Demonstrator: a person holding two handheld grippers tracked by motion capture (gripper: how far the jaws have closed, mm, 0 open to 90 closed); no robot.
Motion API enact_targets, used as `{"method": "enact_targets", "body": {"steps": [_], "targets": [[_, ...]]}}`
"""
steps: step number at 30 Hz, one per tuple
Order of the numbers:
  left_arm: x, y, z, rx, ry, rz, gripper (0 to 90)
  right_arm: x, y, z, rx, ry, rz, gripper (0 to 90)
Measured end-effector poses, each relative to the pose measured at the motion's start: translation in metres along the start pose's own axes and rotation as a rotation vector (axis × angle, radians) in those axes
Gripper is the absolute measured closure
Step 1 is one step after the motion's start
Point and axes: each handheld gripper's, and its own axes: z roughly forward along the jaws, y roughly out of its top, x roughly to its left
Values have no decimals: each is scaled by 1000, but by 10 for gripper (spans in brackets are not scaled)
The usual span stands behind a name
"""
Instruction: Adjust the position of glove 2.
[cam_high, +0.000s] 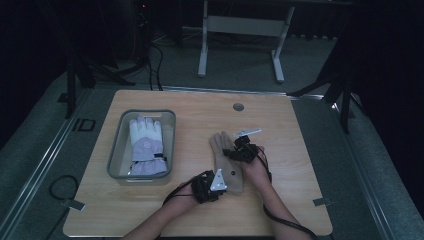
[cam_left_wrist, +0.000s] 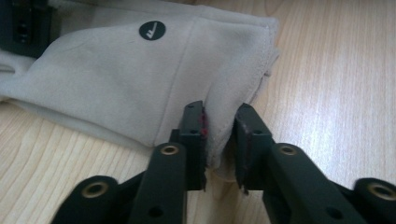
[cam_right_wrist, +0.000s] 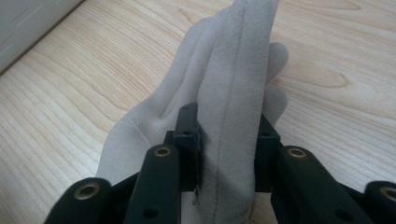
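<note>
Both claws clamp a tan glove (cam_high: 226, 161) near the bench's (cam_high: 295, 150) front edge: left claw (cam_left_wrist: 219, 140) on its cuff, right claw (cam_right_wrist: 227, 140) on its fingers. A grey tray (cam_high: 117, 150) toward the left edge holds a white-and-lilac glove (cam_high: 146, 145).

High view was dim and grainy, with light falling only on the table (cam_high: 280, 115) and the surroundings beyond it nearly black. Both gripper views were brighter, evenly lit, soft shadows under the glove (cam_left_wrist: 116, 79), slightly blurred.
</note>
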Motion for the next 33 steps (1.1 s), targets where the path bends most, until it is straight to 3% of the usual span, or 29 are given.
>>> {"method": "enact_targets", "body": {"steps": [5, 20, 33], "targets": [[2, 2, -6, -7, -6, -18, 803, 2, 6, -4, 17, -7, -4, 744], [8, 15, -44, 5, 45, 44, 806, 20, 34, -27, -50, 0, -44, 749], [19, 19, -81, -33, 57, 29, 805, 39, 63, -44, -98, 19, -78, 747]]}}
